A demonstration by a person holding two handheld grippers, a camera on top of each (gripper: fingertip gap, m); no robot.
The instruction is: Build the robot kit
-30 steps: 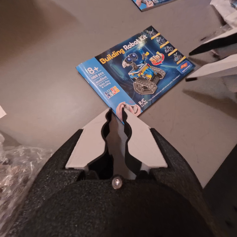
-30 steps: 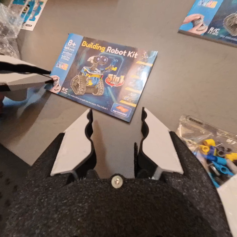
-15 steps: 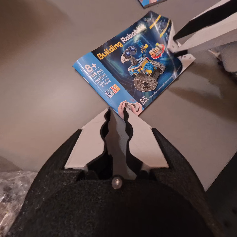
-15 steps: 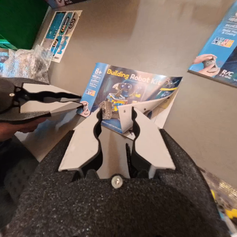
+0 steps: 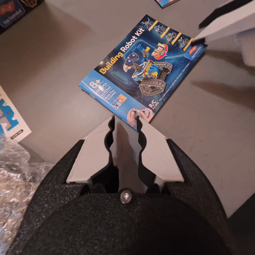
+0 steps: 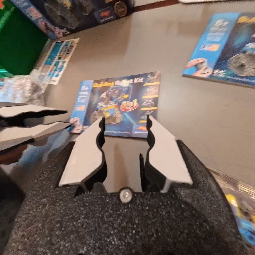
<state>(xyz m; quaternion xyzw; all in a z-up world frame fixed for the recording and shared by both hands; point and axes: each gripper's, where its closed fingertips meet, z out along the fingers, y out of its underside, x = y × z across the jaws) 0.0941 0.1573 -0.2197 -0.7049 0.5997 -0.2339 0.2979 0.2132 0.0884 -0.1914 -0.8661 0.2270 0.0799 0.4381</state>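
A blue instruction booklet [image 5: 142,71] with a tracked toy robot on its cover lies flat and closed on the grey table [image 5: 55,69]. My left gripper [image 5: 125,118] is open and empty, and its right fingertip [image 5: 138,121] is at the booklet's near corner. My right gripper [image 6: 125,118] is open and empty, just short of the booklet's [image 6: 117,104] near edge. The right gripper also shows blurred at the booklet's far corner in the left wrist view [image 5: 220,27]. The left gripper shows in the right wrist view [image 6: 68,118], its lower finger at the booklet's corner.
A second, similar booklet [image 6: 220,55] lies at the far right. A sticker sheet [image 6: 59,59] and clear plastic bags [image 6: 20,89] lie at the left. A bag of small coloured parts [image 6: 241,207] is near right. A printed box [image 6: 69,13] stands at the back.
Half a second ago the right gripper held the cover's corner lifted. Now the cover lies flat and the right gripper is open and drawn back. The left jaws have opened wider.
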